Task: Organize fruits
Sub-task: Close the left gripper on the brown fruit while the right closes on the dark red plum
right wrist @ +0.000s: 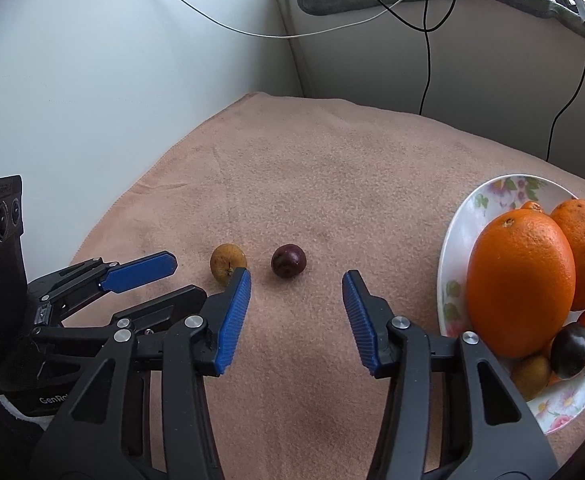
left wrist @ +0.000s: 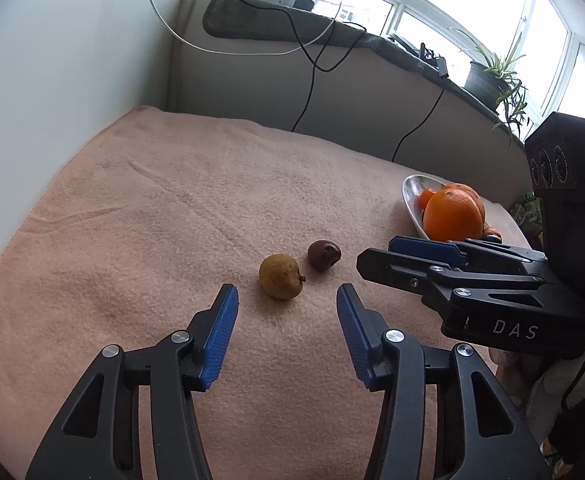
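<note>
A small yellow-brown fruit [left wrist: 281, 276] [right wrist: 228, 262] and a small dark purple fruit [left wrist: 323, 255] [right wrist: 288, 260] lie side by side on the peach blanket [left wrist: 164, 216] [right wrist: 332, 168]. My left gripper [left wrist: 287, 298] [right wrist: 140, 280] stands open just short of the yellow-brown fruit, nothing between its blue pads. My right gripper [right wrist: 296, 280] [left wrist: 388, 254] is open just short of the purple fruit, its jaws empty. A floral plate [right wrist: 452, 236] [left wrist: 410, 196] at the right holds big oranges [right wrist: 520, 280] [left wrist: 452, 216], small orange fruits, a dark fruit and a brownish one.
White walls close the left and back of the blanket. Black and white cables [right wrist: 424, 56] hang down the back wall below a window sill with a grey cloth [left wrist: 276, 20]. A potted plant [left wrist: 492, 76] stands on the sill at the right.
</note>
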`<state>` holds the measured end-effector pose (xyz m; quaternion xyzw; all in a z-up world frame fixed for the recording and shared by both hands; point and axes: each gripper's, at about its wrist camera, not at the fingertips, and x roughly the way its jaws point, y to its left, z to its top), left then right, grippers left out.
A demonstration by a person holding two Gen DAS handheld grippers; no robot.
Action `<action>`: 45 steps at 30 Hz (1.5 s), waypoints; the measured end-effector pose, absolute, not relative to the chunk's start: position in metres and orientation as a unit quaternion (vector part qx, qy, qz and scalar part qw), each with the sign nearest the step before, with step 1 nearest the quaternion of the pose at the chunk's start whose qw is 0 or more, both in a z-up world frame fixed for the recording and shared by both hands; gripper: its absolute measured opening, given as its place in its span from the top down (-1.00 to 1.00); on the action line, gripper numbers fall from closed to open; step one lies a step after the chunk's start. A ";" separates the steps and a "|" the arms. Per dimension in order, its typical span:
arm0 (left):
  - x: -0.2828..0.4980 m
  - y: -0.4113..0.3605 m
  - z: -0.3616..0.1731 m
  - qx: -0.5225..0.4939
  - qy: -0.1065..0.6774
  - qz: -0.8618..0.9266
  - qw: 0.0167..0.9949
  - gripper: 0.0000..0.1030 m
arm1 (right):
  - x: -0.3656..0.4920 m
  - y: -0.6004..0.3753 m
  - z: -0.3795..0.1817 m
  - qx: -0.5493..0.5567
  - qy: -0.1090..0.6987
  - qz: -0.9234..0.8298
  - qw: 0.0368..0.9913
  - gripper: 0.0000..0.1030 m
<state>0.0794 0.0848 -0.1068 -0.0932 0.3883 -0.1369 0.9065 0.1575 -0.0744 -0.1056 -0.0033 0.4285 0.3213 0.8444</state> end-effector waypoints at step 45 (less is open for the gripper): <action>0.112 0.077 -0.122 -0.053 0.416 -0.138 0.897 0.47 | 0.189 -0.042 -0.126 -0.011 0.466 0.342 0.816 0.52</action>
